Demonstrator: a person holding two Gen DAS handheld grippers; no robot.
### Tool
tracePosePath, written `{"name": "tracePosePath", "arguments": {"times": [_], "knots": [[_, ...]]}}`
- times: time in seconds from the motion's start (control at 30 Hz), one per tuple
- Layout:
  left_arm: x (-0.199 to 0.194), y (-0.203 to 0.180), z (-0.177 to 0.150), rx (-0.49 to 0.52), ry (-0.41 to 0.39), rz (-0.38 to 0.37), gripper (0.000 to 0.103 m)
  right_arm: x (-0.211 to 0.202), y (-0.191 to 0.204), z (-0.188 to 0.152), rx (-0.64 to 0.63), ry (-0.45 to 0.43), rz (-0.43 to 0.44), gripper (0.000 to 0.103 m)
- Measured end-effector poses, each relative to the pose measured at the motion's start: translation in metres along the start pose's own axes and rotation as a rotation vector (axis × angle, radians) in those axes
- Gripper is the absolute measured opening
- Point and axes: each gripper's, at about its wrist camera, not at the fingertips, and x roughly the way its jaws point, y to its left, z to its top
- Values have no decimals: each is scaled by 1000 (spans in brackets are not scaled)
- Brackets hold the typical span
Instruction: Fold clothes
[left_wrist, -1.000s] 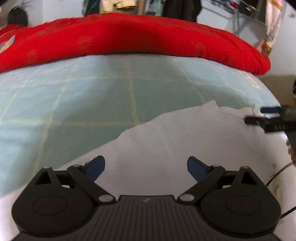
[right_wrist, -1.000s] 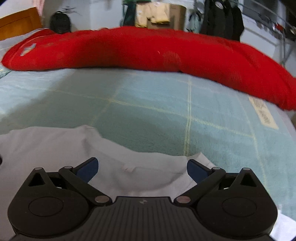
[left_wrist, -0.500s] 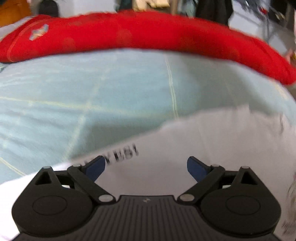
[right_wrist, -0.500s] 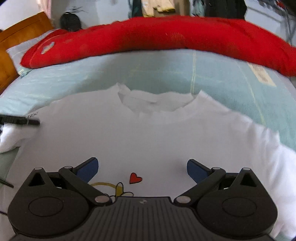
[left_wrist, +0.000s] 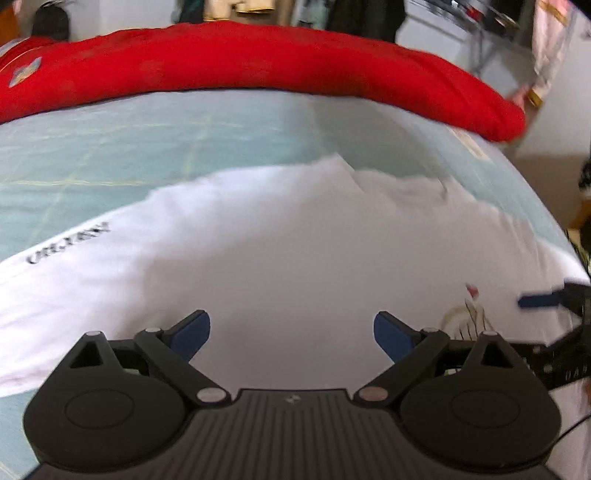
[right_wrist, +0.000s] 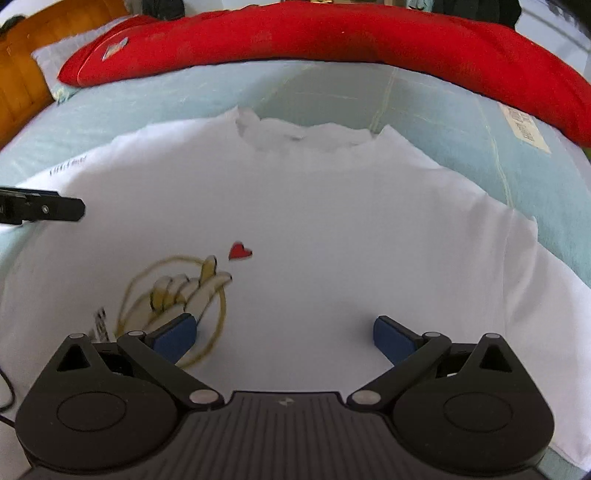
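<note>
Both hand-held grippers spread wide, holding nothing: my left hand-held gripper (left_wrist: 291, 334) and right hand-held gripper (right_wrist: 282, 334) hover over the white T-shirt (right_wrist: 332, 236). Bed (right_wrist: 147, 103) in pale green sheet carries the shirt, front up, collar far side. Red blanket (right_wrist: 332, 33) behind. Hand graphic (right_wrist: 184, 291), red heart (right_wrist: 240, 251) on chest.
</note>
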Motion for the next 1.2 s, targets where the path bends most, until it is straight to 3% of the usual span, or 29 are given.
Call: {"name": "tracePosePath", "arguments": {"times": [0.43,0.63,0.93,1.1,1.2], "knots": [[-24,-13,-37,-16,36,57,96,4,3,-1,-14,13,-19,103],[-30,-8,-46,-52,50,47,96,4,2,1,-24,25,-12,103],[-73,74,-38,-347,-78,67,95,-1,2,23,26,121,62,103],[-94,125,-27,-340,-194,187,95,-2,19,41,68,98,109,103],[-90,164,-21,-398,-217,216,95,3,37,52,82,88,139,103]]}}
